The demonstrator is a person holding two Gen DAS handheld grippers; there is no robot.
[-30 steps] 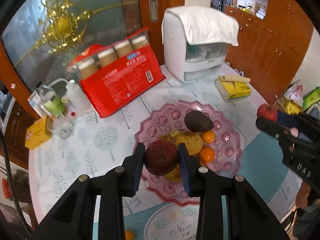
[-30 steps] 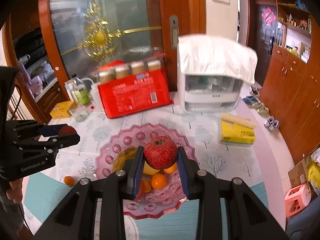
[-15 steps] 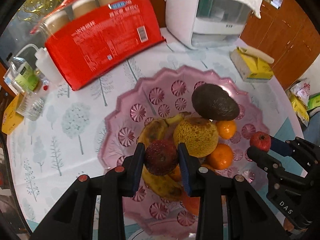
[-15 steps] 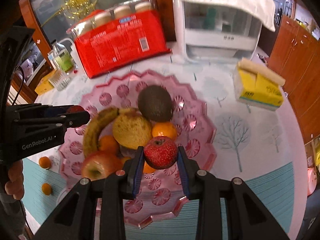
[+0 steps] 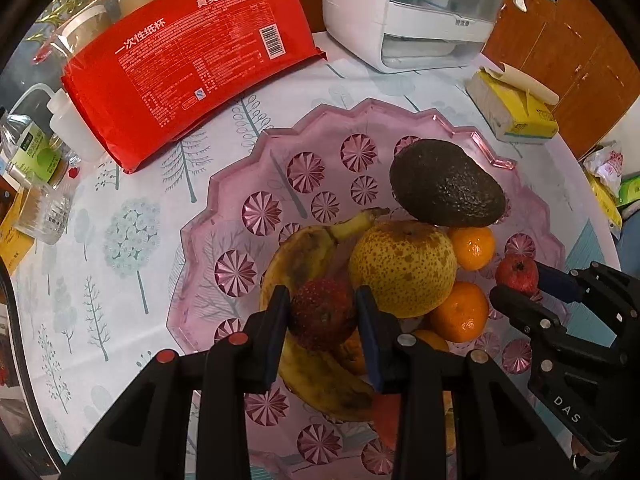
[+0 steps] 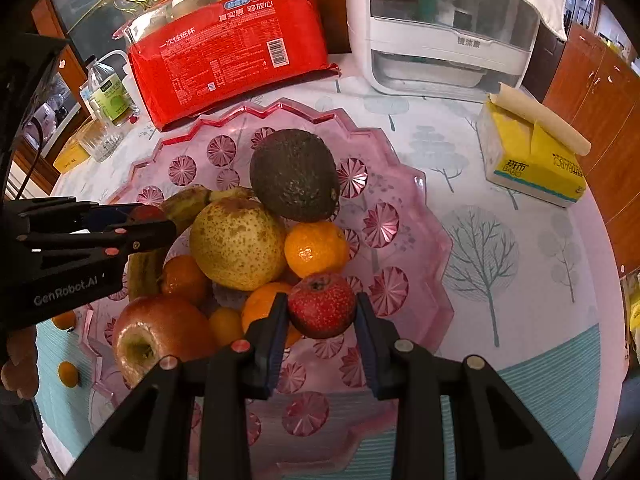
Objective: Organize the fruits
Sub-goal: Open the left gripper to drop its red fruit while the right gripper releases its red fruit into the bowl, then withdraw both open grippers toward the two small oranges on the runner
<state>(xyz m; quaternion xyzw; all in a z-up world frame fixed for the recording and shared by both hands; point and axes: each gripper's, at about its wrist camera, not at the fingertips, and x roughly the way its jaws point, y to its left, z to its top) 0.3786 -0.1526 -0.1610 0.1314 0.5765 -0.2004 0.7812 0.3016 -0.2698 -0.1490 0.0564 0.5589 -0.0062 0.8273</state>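
A pink scalloped fruit plate (image 5: 224, 208) (image 6: 424, 216) holds an avocado (image 5: 444, 184) (image 6: 294, 174), a speckled pear (image 5: 402, 268) (image 6: 236, 242), a banana (image 5: 304, 256), several tangerines (image 6: 316, 248) and a big apple (image 6: 160, 330). My left gripper (image 5: 322, 314) is shut on a small dark red fruit (image 5: 322, 312) just above the banana. My right gripper (image 6: 322, 306) is shut on a small bright red fruit (image 6: 322, 304) (image 5: 517, 274) low over the plate's near right side. Each gripper shows in the other's view.
A red pack of paper cups (image 5: 188, 56) (image 6: 232, 52) and a white appliance (image 5: 404, 12) (image 6: 448, 28) stand behind the plate. A yellow tissue pack (image 5: 512, 108) (image 6: 532, 160) lies right. Bottles (image 5: 32, 148) (image 6: 108, 92) stand left. Two small tangerines (image 6: 68, 374) lie on the cloth.
Both grippers have moved down and forward over the plate with their red fruits still held. The fruits in the plate now appear larger and closer.
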